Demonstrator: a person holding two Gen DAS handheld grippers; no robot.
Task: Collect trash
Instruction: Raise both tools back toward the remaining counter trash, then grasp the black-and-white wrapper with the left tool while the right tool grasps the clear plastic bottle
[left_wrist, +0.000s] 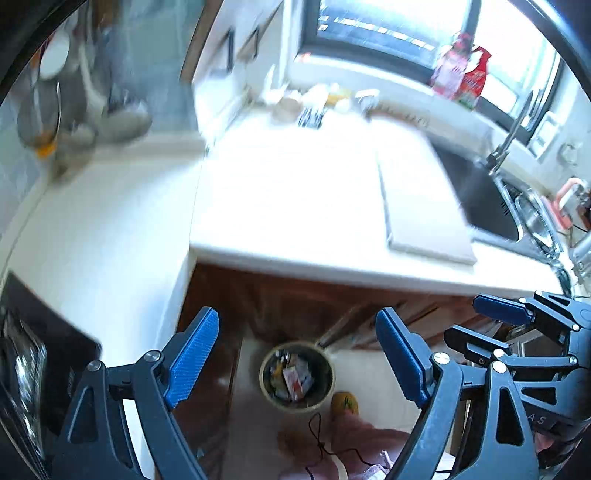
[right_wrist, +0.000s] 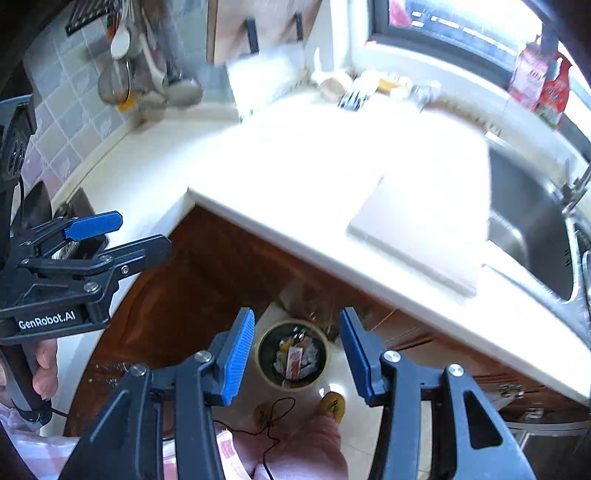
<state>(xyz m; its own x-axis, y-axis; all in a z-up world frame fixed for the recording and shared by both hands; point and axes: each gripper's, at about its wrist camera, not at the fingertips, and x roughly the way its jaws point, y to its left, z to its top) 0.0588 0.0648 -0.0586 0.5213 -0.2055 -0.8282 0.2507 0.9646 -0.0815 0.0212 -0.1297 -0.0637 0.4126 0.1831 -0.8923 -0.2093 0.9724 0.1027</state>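
Round beige trash bin, wrappers inside, on floor at 6 o'clock below white counter; left hand-held gripper and right hand-held gripper released, empty.

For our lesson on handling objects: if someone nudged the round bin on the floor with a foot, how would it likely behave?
The bin is probably light: what shows inside looks like paper and wrappers. On the glossy floor it would likely slide rather than grip. It looks about as wide as deep, so tipping seems unlikely, though a high push might rock it.
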